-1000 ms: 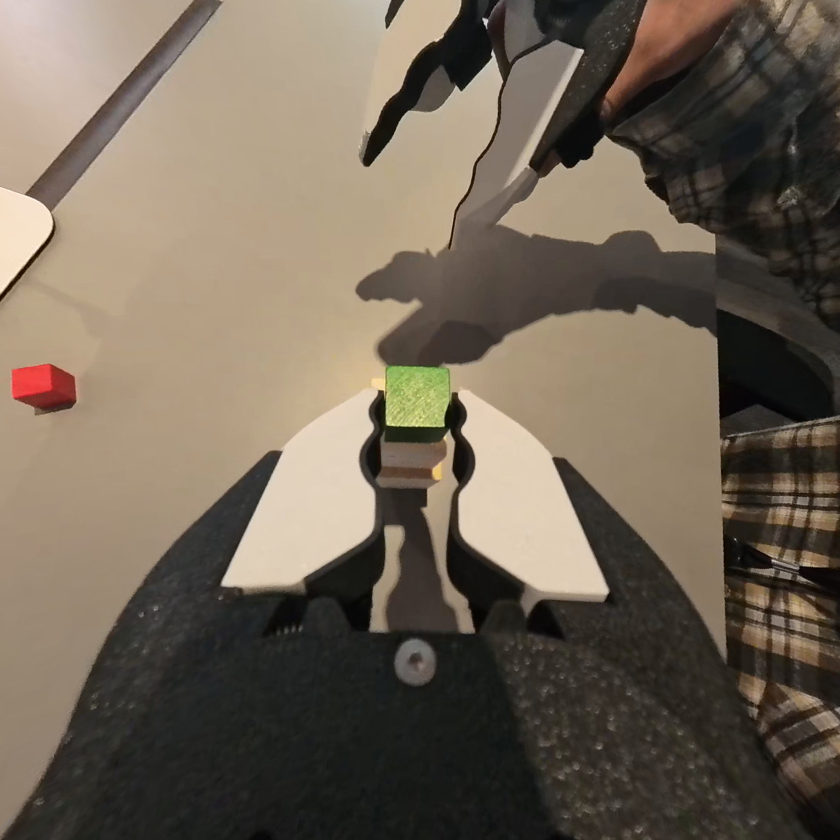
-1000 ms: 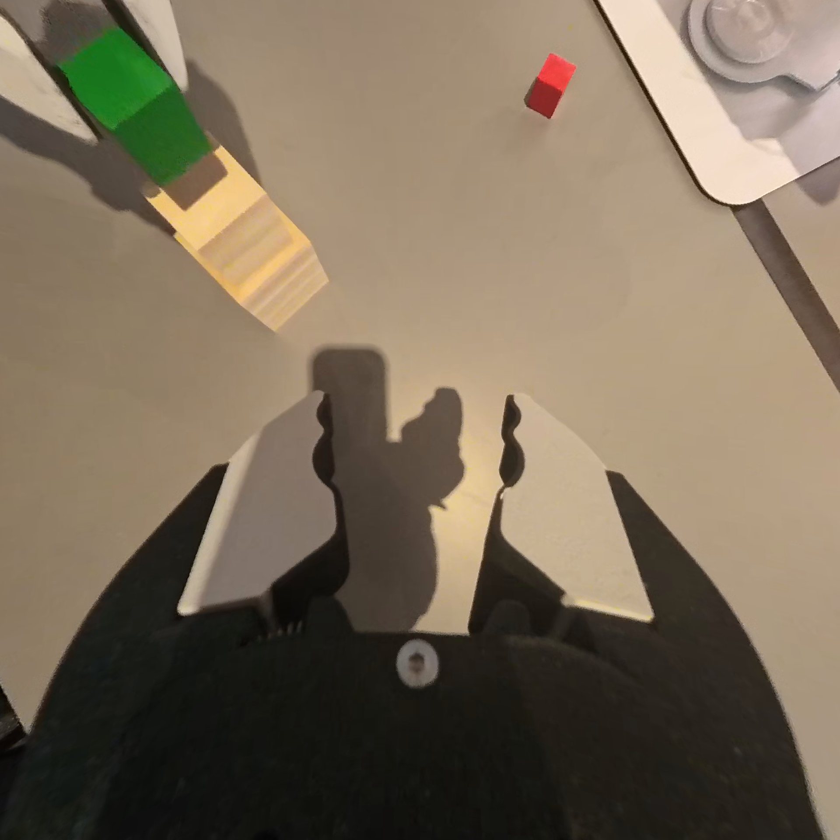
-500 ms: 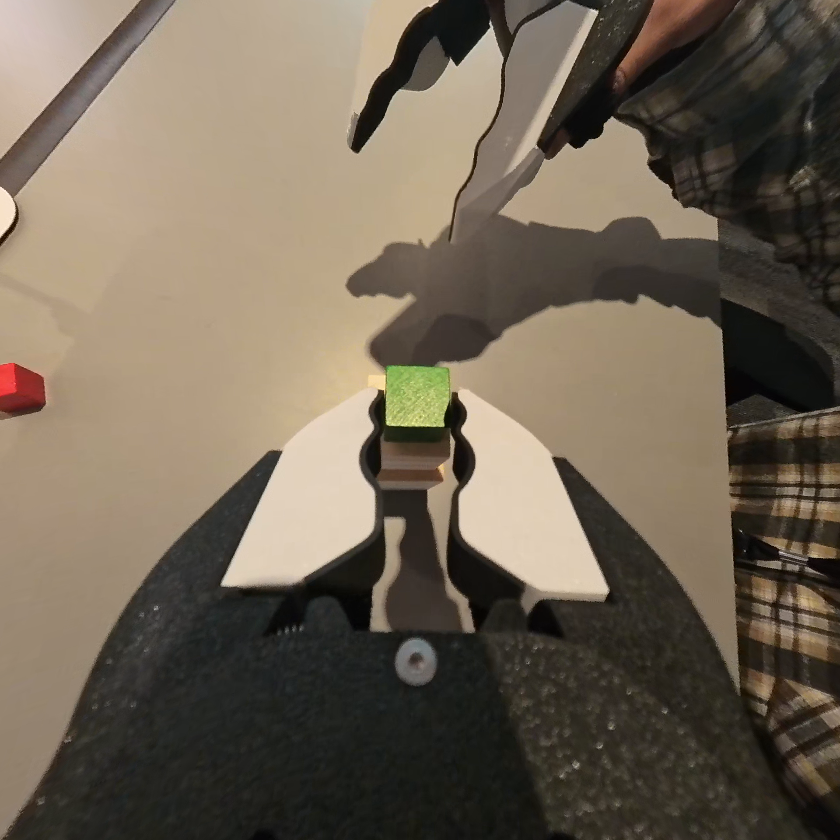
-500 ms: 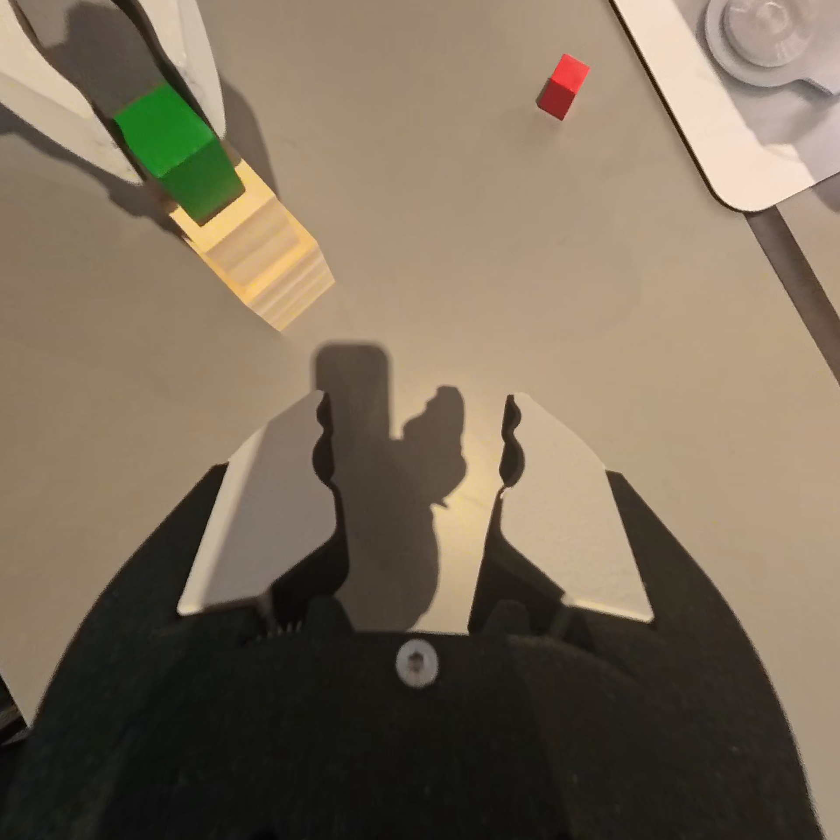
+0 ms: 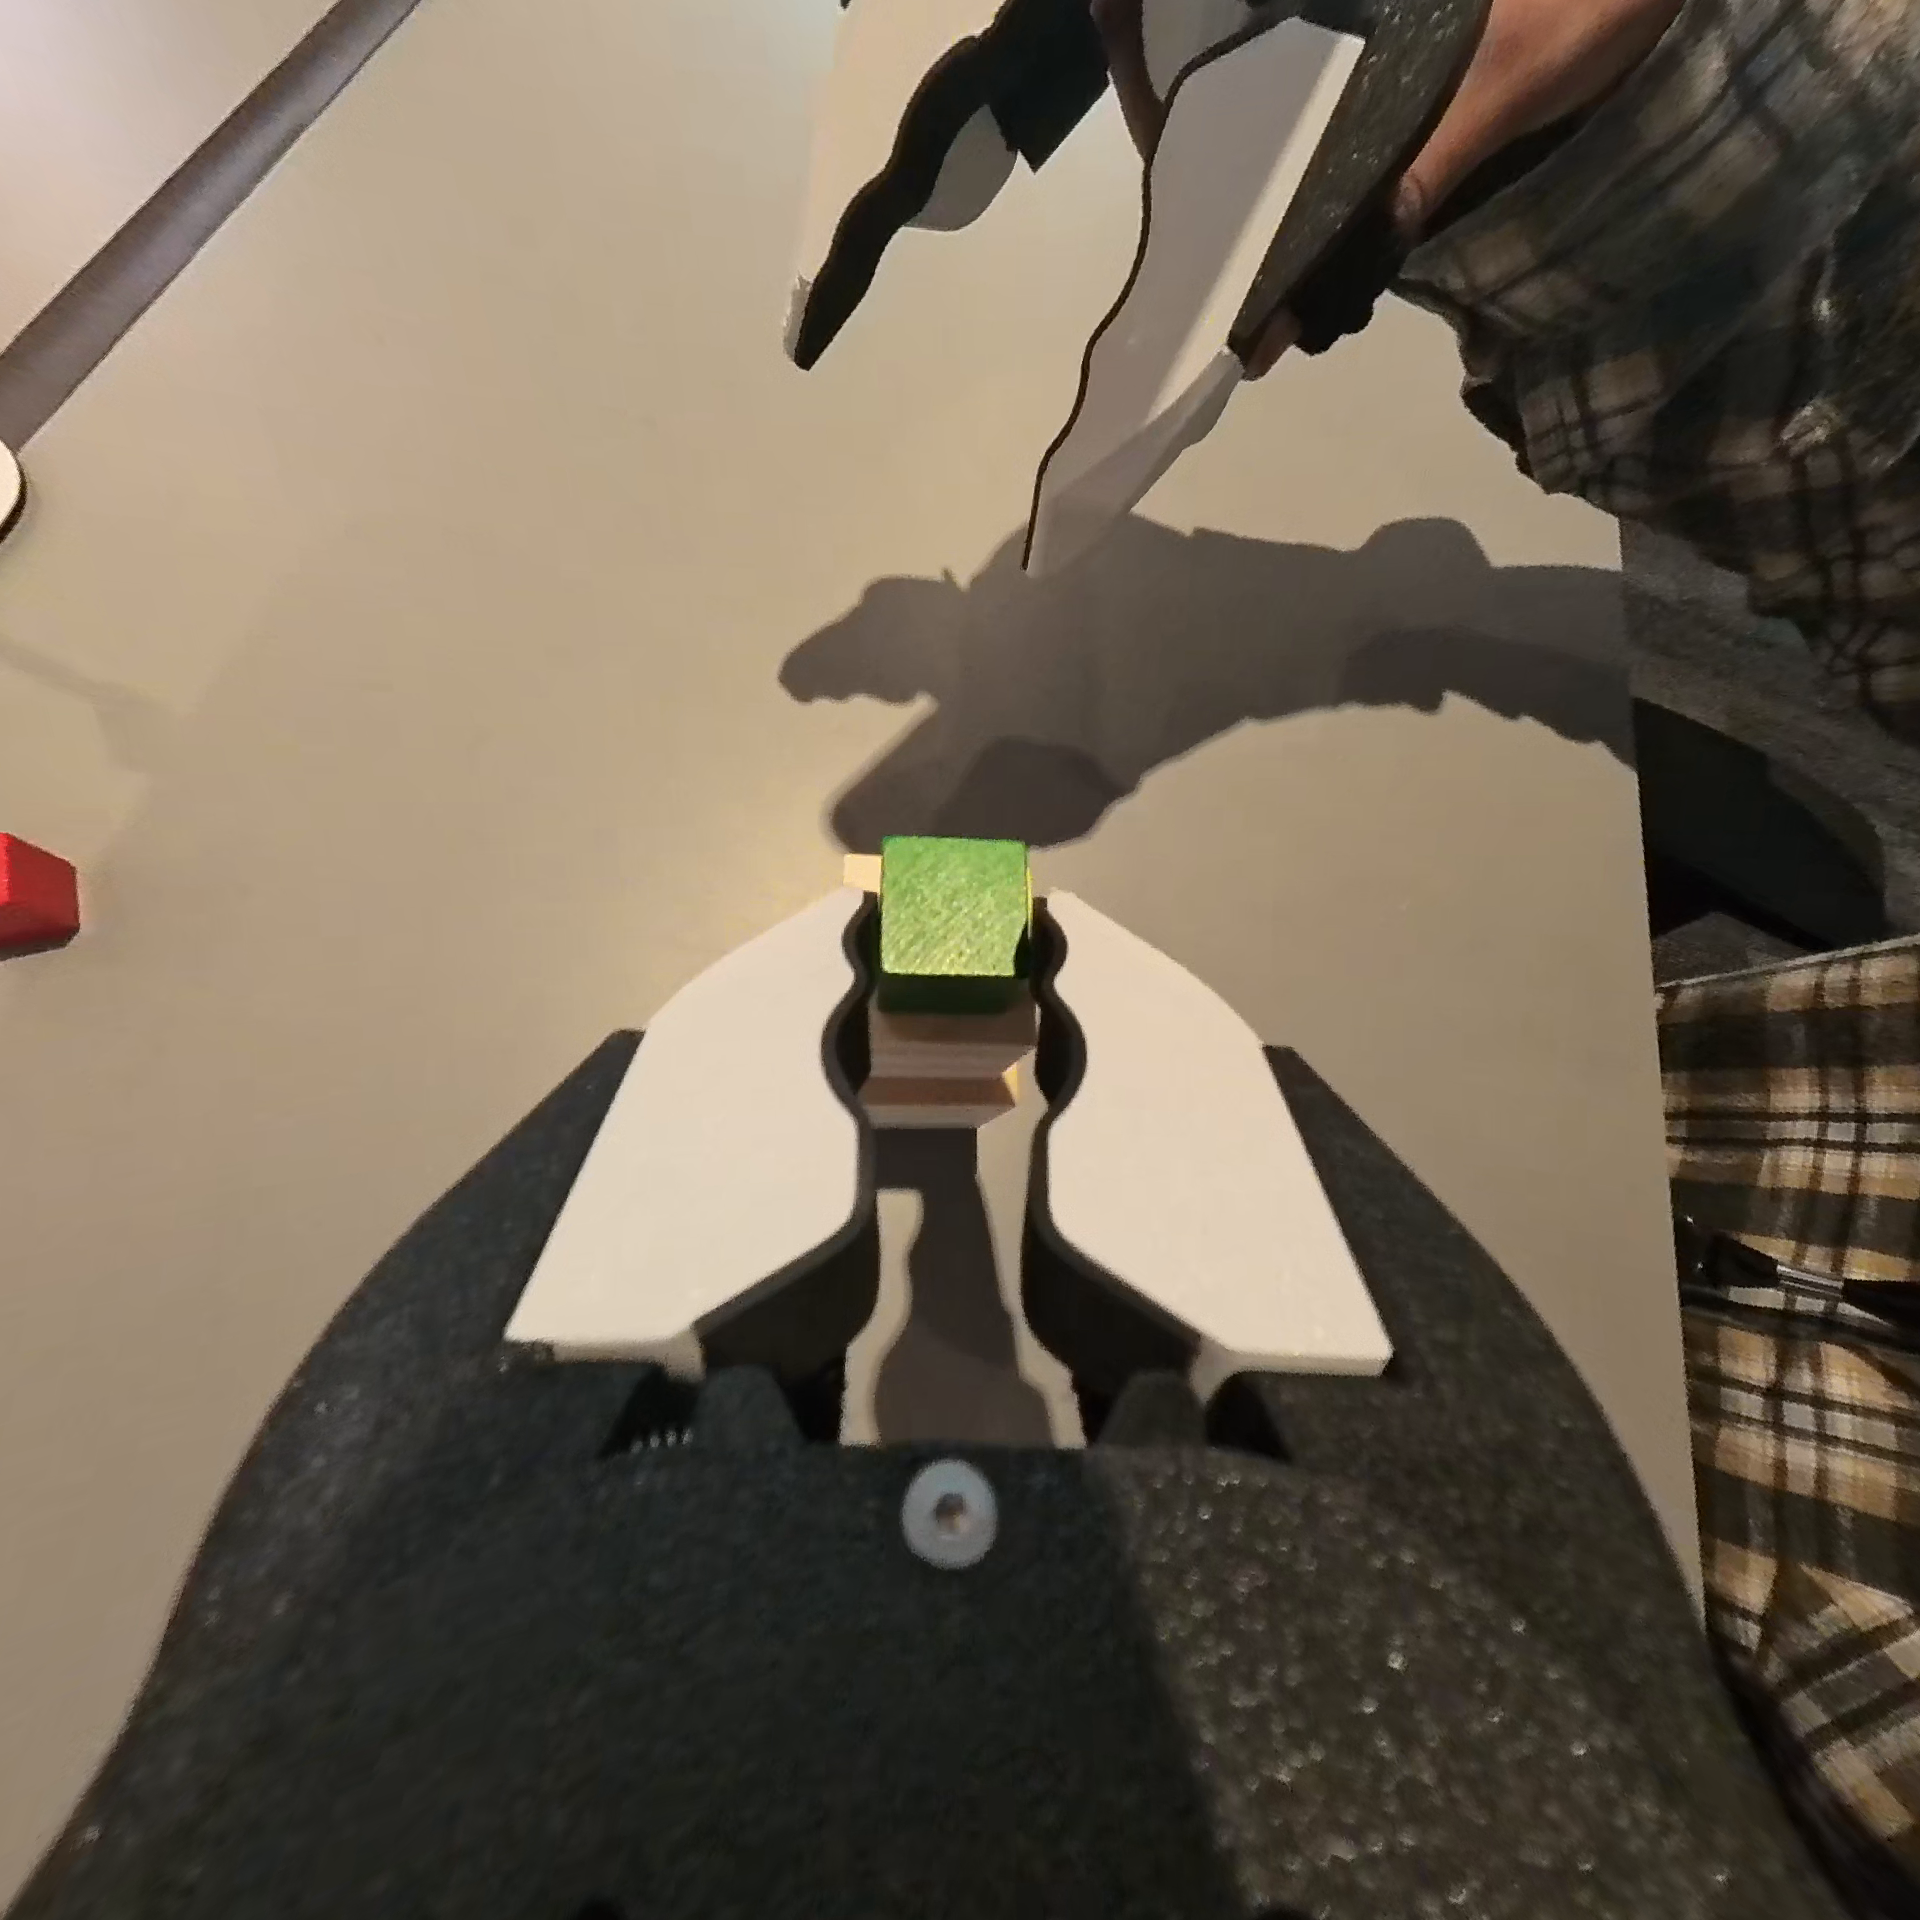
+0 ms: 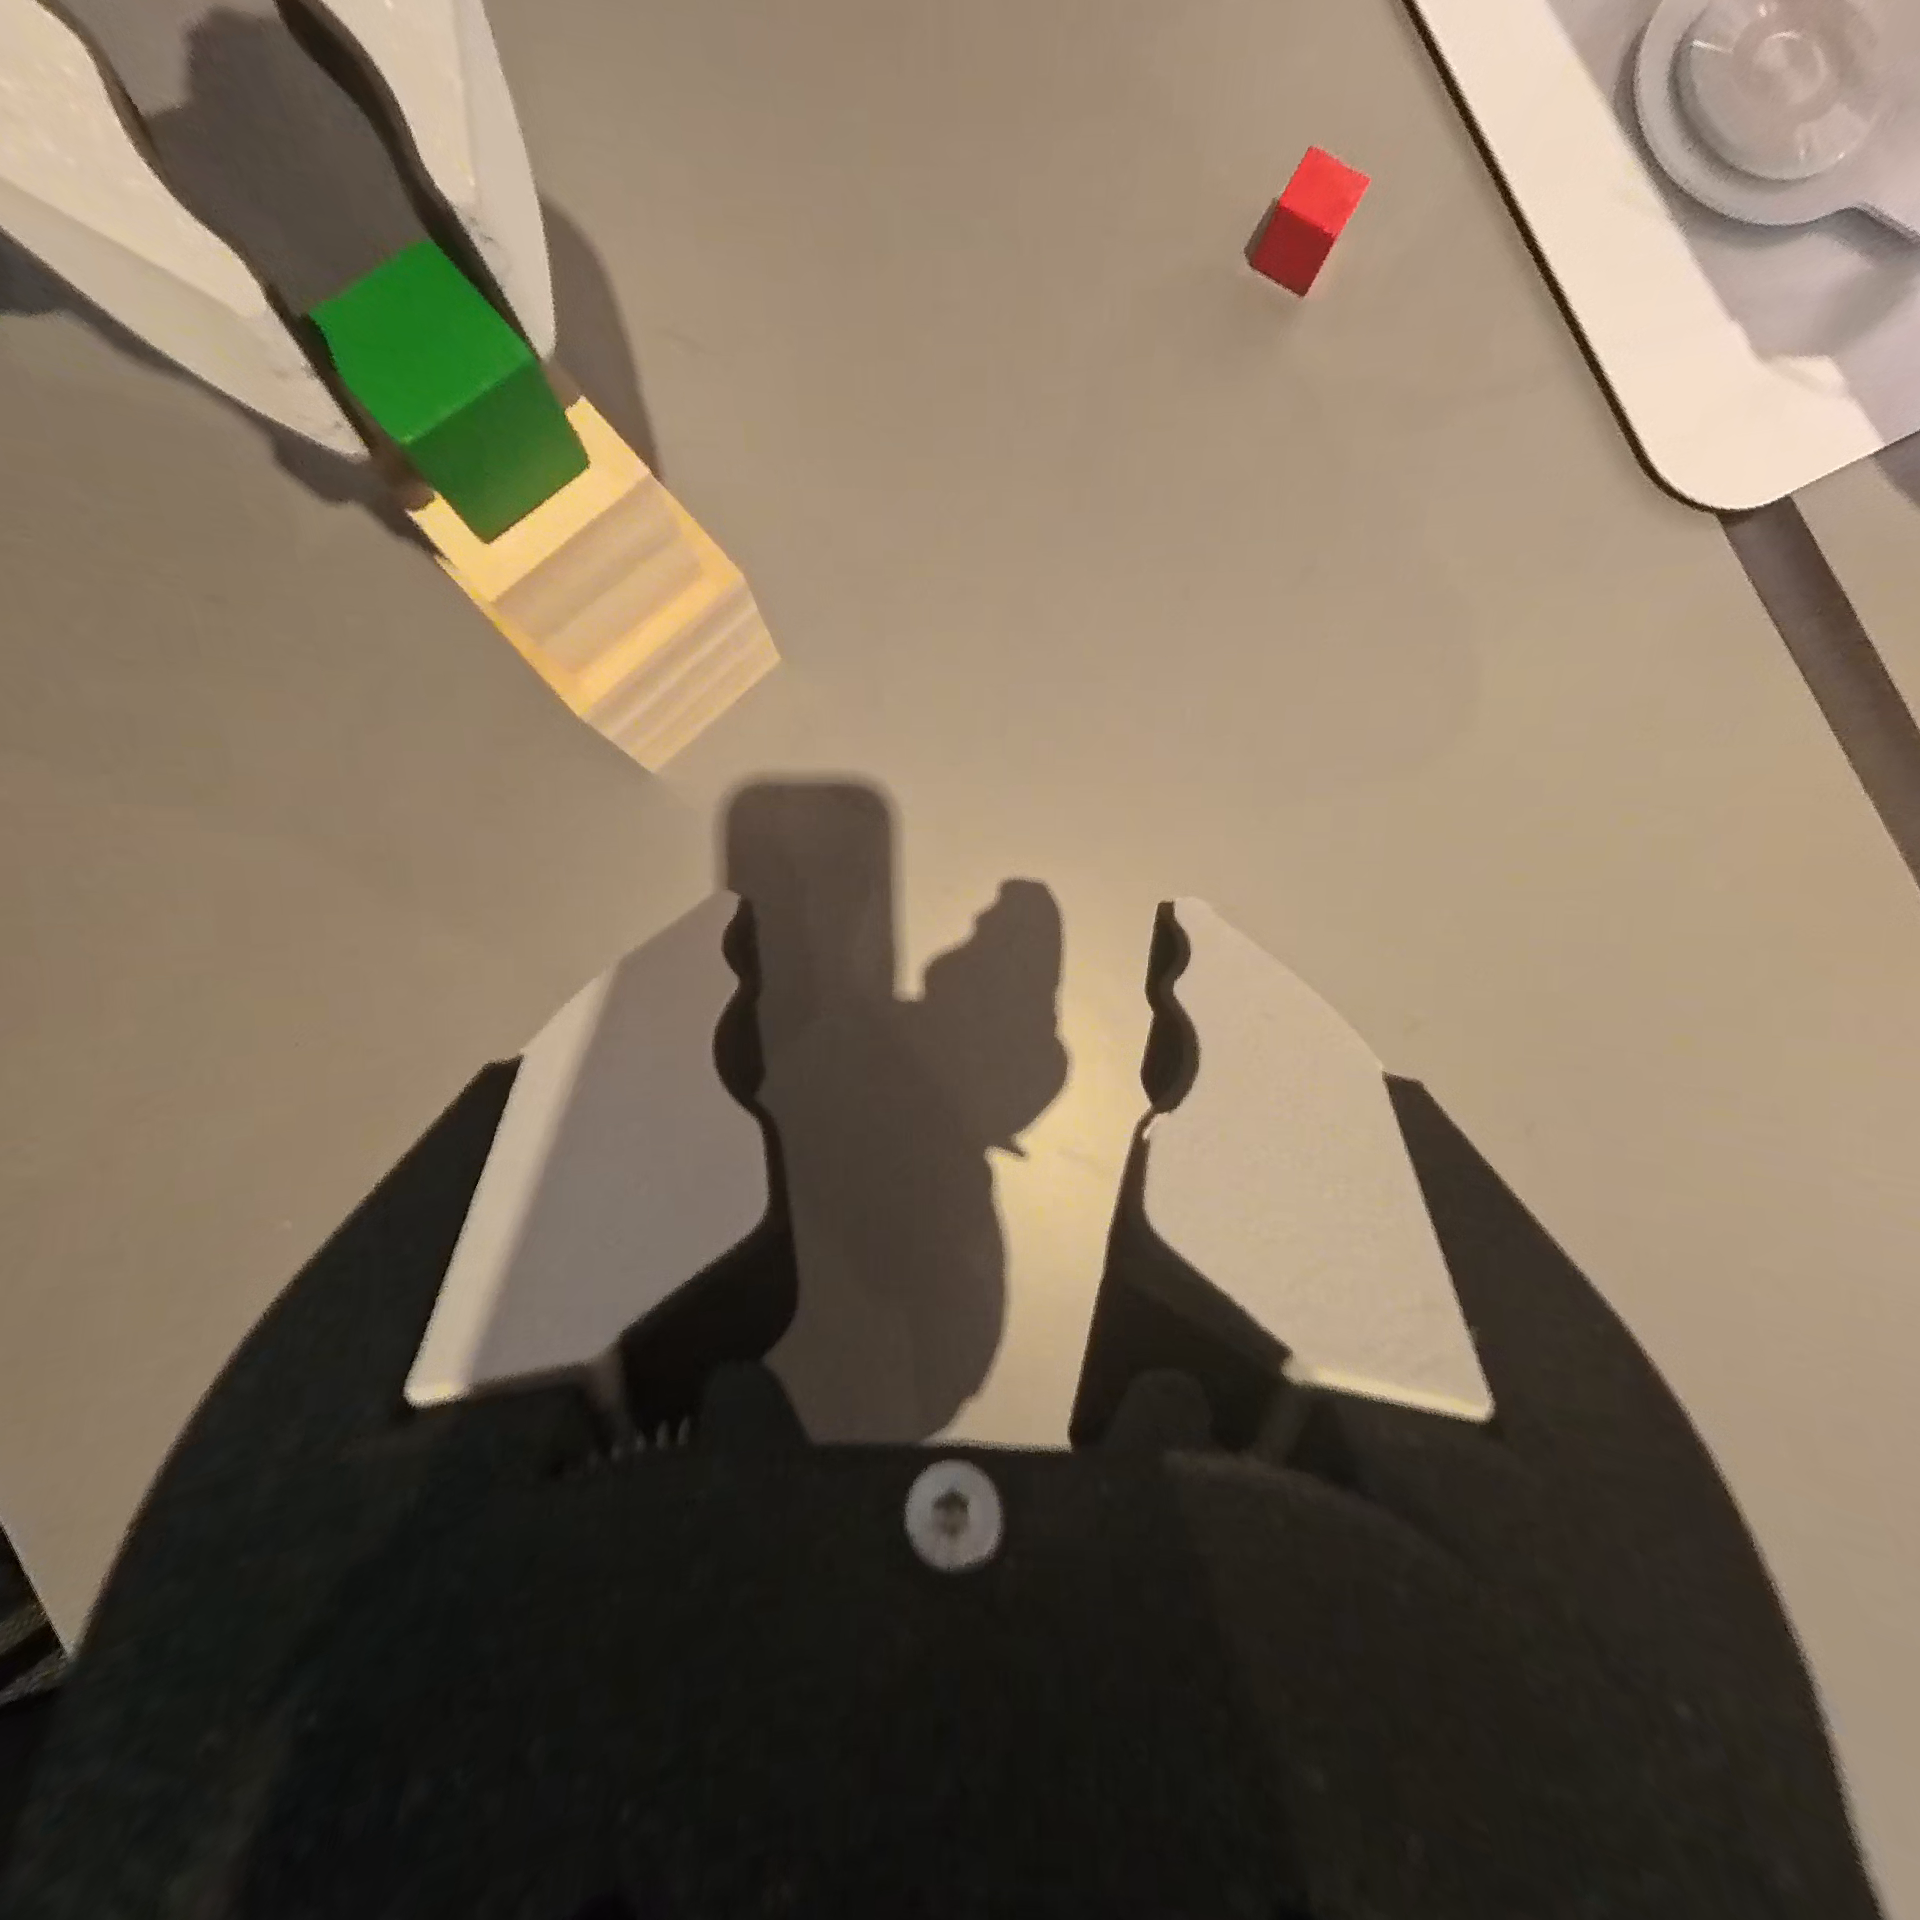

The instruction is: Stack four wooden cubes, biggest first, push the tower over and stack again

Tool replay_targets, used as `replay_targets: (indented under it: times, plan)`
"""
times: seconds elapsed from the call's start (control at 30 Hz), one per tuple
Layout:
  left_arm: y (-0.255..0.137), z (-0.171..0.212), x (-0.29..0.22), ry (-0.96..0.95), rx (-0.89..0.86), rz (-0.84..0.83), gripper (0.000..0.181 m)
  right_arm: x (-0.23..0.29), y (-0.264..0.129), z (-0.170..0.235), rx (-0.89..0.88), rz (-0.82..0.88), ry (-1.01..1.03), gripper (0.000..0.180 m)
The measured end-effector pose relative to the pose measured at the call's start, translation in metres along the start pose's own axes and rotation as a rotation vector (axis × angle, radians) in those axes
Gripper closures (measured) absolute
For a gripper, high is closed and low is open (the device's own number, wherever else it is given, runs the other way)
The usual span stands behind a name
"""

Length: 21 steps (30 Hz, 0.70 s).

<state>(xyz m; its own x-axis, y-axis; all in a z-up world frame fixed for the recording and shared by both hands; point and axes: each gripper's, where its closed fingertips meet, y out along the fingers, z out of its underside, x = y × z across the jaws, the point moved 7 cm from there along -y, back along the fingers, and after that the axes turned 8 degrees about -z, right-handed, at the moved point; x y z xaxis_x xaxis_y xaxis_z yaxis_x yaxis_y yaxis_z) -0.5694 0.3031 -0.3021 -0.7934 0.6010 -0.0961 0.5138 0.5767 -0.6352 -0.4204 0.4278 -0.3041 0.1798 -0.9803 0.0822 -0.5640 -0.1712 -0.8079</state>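
My left gripper (image 5: 948,902) is shut on a green cube (image 5: 951,914), which it holds on top of a stack of pale wooden cubes (image 5: 940,1081). In the right wrist view the green cube (image 6: 447,384) sits between the left gripper's white fingers (image 6: 488,156) on the wooden stack (image 6: 623,613). My right gripper (image 6: 948,906) is open and empty above the table, near the stack. It also shows in the left wrist view (image 5: 920,457), hovering beyond the stack. A small red cube (image 6: 1307,220) lies alone on the table; it also shows at the left edge of the left wrist view (image 5: 31,904).
A white board (image 6: 1662,312) with a grey round part lies beyond the red cube. A dark strip (image 6: 1818,603) runs along the table beside it. A person's plaid sleeve (image 5: 1714,260) fills the right side of the left wrist view.
The green cube has come down onto the wooden stack, still in my left gripper. My right gripper has drifted a little and stays open.
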Motion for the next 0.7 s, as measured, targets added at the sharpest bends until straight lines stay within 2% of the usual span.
replay_targets:
  times: [0.47,0.6,0.7]
  plan:
    - [0.0,0.002,-0.002,0.002,-0.013,0.001,0.15,0.0,0.002,-0.001,0.0,-0.007,-0.003,0.107]
    - [-0.01,-0.003,0.0,0.003,-0.045,-0.017,0.138,-0.002,0.0,-0.003,-0.01,0.001,-0.003,0.106]
    - [-0.035,-0.01,0.002,0.0,-0.116,-0.05,0.124,-0.009,-0.001,-0.009,-0.025,0.018,-0.003,0.106]
